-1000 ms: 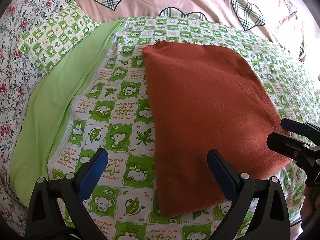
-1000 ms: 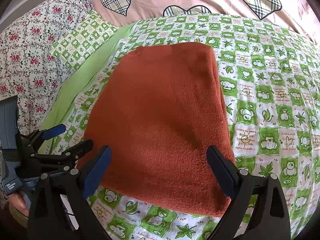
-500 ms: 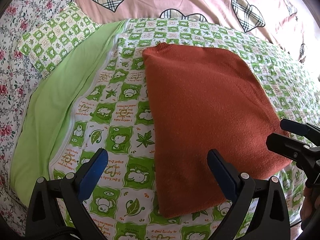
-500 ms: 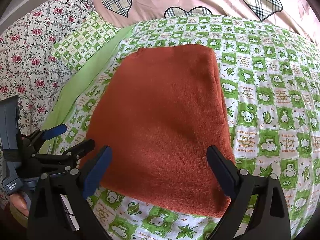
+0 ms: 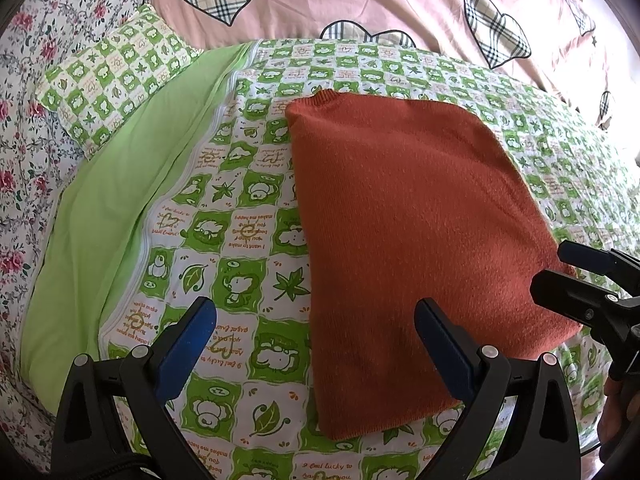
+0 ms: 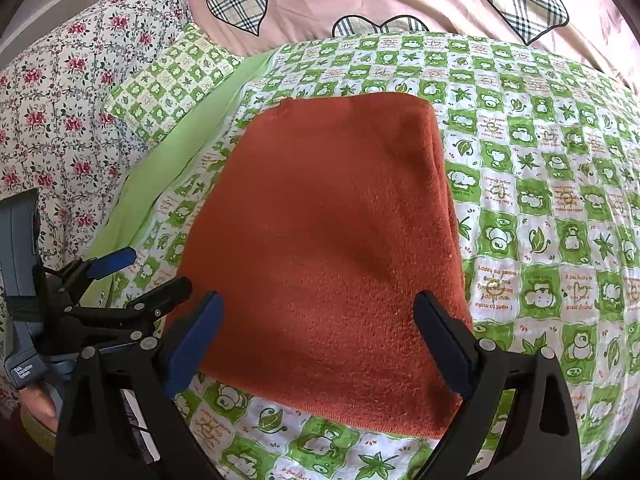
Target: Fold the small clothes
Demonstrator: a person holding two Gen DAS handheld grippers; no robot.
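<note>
On the bed, right in the middle of the green-and-white checked quilt (image 5: 224, 216), sits the rust-orange sweater (image 5: 408, 240), already folded into a chunky rectangle. It's a fuzzy knit with a fine ribbed weave; the folded layers stack up thick along its right edge in the right wrist view (image 6: 444, 200), and a bit of ribbed trim pokes out at the far corner. It lies flat with nothing pressing on it.

No boxes or baskets anywhere, so nothing is holding anything, just bedding. The quilt is printed cotton with little cartoon animals, leaves and text in squares, slightly puckered. A plain lime-green sheet (image 5: 120, 208) runs along its left side, smooth with soft creases. A small pillow (image 5: 116, 76) in the same checked print sits at the far left. Behind that is a pink duvet (image 5: 360, 0) with plaid hearts, and a floral cover (image 5: 24, 80) with red roses on the left.

Left gripper (image 5: 316, 344): jaws spread wide, holding nothing, blue pads, hovering over the near left edge of the sweater. Right gripper (image 6: 320, 340): jaws also wide and empty, above the sweater's near edge. Each one shows up at the side of the other's view.
</note>
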